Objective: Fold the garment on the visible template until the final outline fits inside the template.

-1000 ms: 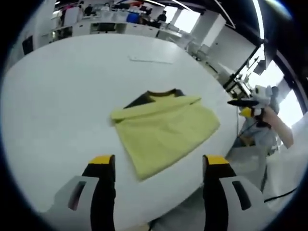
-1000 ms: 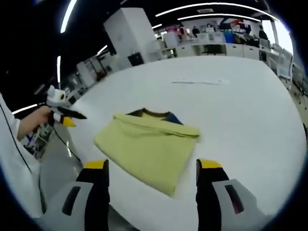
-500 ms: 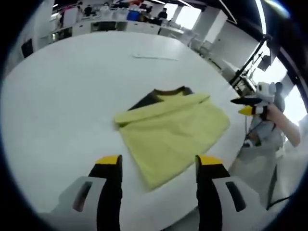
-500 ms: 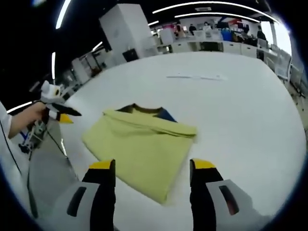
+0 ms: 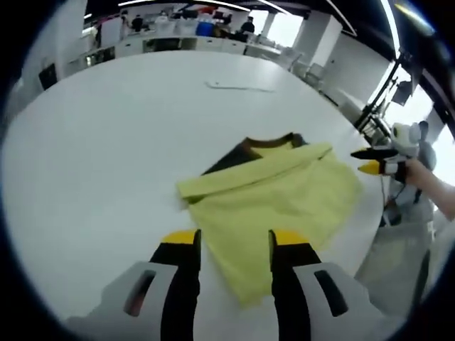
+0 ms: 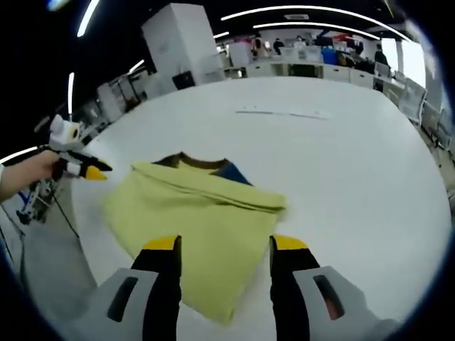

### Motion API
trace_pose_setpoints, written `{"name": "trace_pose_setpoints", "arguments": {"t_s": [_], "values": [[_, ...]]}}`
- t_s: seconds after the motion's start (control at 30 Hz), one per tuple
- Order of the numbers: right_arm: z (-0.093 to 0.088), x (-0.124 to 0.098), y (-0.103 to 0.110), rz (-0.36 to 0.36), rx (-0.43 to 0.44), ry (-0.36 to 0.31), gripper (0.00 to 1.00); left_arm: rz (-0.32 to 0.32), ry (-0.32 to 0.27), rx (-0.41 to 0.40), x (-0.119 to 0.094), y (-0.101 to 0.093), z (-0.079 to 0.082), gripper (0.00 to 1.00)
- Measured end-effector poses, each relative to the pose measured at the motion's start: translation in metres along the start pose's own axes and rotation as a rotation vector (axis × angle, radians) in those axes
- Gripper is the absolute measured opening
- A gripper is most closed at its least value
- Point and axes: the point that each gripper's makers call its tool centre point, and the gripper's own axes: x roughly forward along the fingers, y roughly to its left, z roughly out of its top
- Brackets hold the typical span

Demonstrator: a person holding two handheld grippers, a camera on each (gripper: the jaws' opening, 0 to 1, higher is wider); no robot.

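table: white | pillar: white | ceiling: strip lights | far end: desks | window: bright

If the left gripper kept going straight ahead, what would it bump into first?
Most likely the folded yellow shirt on the white table. The left gripper points with open jaws at the shirt's near edge, nothing between. How far above the cloth it hangs is hard to judge.

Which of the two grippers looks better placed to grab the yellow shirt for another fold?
Probably about equal. The left gripper and the right gripper each hang open over a near edge of the yellow shirt on the white table. Left looks marginally readier, with a corner of the shirt between its jaws.
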Motion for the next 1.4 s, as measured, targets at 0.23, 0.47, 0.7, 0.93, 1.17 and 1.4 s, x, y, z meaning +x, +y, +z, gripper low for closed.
{"name": "trace_pose_setpoints", "arguments": {"t_s": [0.23, 0.47, 0.7, 0.93, 1.17, 1.4], "values": [[-0.004, 0.013, -0.009, -0.053, 0.007, 0.001, 0.45, 0.032, -0.026, 0.011, 0.014, 0.007, 0.004, 0.3], [-0.003, 0.023, -0.012, -0.085, -0.002, -0.002, 0.39, 0.052, -0.016, 0.055, 0.025, 0.012, -0.003, 0.23], [0.0, 0.031, -0.018, -0.12, -0.029, 0.005, 0.37, 0.09, -0.023, 0.087, 0.029, 0.022, -0.001, 0.19], [0.006, 0.036, -0.032, -0.137, -0.004, -0.009, 0.33, 0.122, -0.063, 0.056, 0.034, 0.041, 0.009, 0.16], [0.015, 0.039, -0.053, -0.166, 0.032, -0.037, 0.27, 0.133, -0.092, 0.019, 0.037, 0.051, 0.017, 0.12], [0.014, 0.044, -0.056, -0.148, 0.045, -0.037, 0.2, 0.137, -0.1, 0.014, 0.043, 0.058, 0.02, 0.06]]}}
